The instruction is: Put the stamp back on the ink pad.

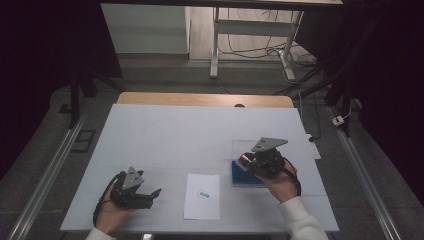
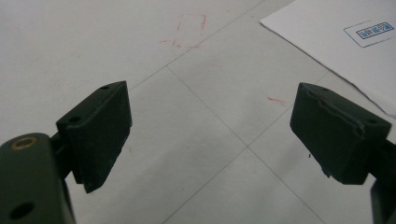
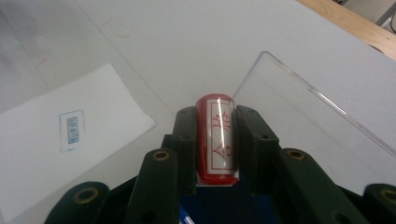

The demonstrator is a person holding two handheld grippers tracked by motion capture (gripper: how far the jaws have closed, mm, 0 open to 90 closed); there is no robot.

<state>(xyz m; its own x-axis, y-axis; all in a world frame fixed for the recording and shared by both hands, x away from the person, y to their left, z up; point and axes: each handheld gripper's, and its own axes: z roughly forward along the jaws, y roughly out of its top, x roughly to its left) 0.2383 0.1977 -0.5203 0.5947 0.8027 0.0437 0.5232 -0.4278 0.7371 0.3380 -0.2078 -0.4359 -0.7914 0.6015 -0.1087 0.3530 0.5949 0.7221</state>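
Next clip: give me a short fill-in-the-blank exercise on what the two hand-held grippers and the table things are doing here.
1. The right hand-held gripper is shut on a ____ stamp with a white label.
2. The jaws of the left hand-held gripper stand ____, with nothing between them.
3. The sheet of paper lying between the two hand-held grippers bears a small ____ rectangular mark.

Missing words: red; open; blue

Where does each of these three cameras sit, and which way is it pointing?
High view: above the person's side, looking down on the table; both hands and sleeves show.
Left gripper view: rides the left claw, open over the tabletop.
Right gripper view: rides the right claw, shut on a red stamp.
All three share the white sheet.
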